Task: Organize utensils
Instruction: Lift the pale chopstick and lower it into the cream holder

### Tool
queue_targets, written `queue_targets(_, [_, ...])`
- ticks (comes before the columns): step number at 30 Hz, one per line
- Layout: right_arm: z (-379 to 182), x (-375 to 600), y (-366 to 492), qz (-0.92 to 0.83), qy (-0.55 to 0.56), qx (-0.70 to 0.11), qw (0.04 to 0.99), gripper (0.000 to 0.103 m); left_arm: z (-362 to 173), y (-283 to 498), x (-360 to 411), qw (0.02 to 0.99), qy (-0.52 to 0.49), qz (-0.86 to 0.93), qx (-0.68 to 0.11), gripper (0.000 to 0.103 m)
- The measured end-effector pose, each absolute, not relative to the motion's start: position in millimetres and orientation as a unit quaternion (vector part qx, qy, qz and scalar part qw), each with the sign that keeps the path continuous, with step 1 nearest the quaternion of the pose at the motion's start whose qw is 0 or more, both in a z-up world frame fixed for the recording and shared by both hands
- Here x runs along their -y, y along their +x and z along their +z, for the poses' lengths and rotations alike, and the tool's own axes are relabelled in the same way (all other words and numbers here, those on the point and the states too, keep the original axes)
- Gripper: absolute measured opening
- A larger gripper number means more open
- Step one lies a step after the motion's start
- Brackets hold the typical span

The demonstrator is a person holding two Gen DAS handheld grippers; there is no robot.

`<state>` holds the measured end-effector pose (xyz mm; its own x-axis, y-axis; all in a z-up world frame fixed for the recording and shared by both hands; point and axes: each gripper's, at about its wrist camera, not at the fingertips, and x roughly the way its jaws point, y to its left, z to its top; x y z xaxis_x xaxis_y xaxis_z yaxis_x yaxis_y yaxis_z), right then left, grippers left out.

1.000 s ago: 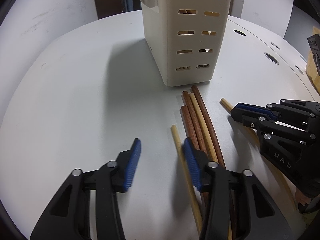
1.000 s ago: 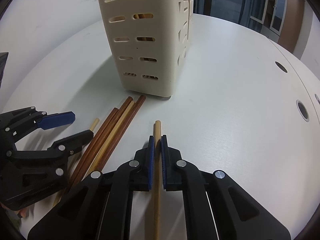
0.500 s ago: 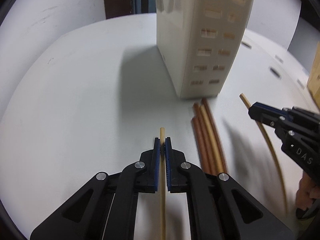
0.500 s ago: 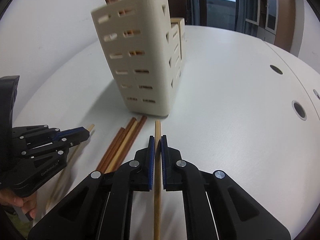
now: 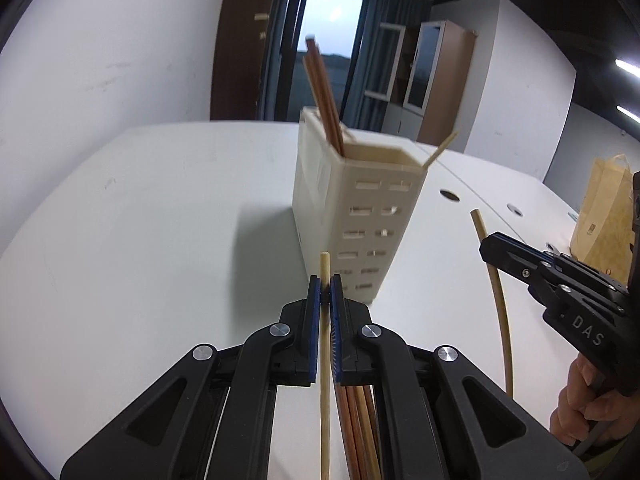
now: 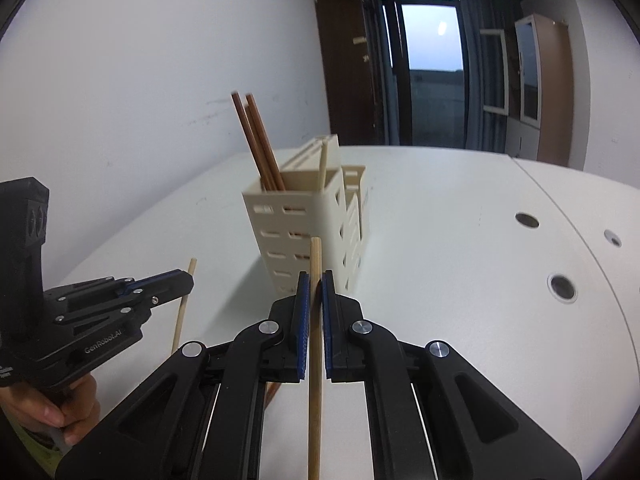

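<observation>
Within the last second the left gripper (image 5: 325, 292) has clamped a pale chopstick (image 5: 325, 360) and the right gripper (image 6: 314, 288), already clenched on a tan chopstick (image 6: 315, 320), has kept its hold; both sticks have been lifted off the table (image 5: 160, 220) and now point toward the holder (image 5: 360, 208). The holder stands ahead of both grippers with brown chopsticks (image 6: 256, 140) upright in its front compartment, while more loose sticks (image 5: 356, 420) lie on the table below the left gripper. Judged from this, pick-up is complete and insertion into the holder comes next.

A cream slotted holder (image 5: 356, 216) stands upright holding brown chopsticks (image 5: 324, 100); two pale chopsticks (image 5: 325, 360) (image 6: 315, 340) are lifted off the table.
</observation>
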<state>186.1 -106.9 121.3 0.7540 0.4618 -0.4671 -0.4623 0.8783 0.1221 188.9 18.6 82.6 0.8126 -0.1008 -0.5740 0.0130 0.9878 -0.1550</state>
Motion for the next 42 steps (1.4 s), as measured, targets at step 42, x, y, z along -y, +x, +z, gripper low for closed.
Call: queue_targets(42, [235, 130, 232, 0.267, 0.106, 0.037, 0.957, 0.007, 202, 192, 4, 0.997, -0.057, -0.044, 0.006, 0.004])
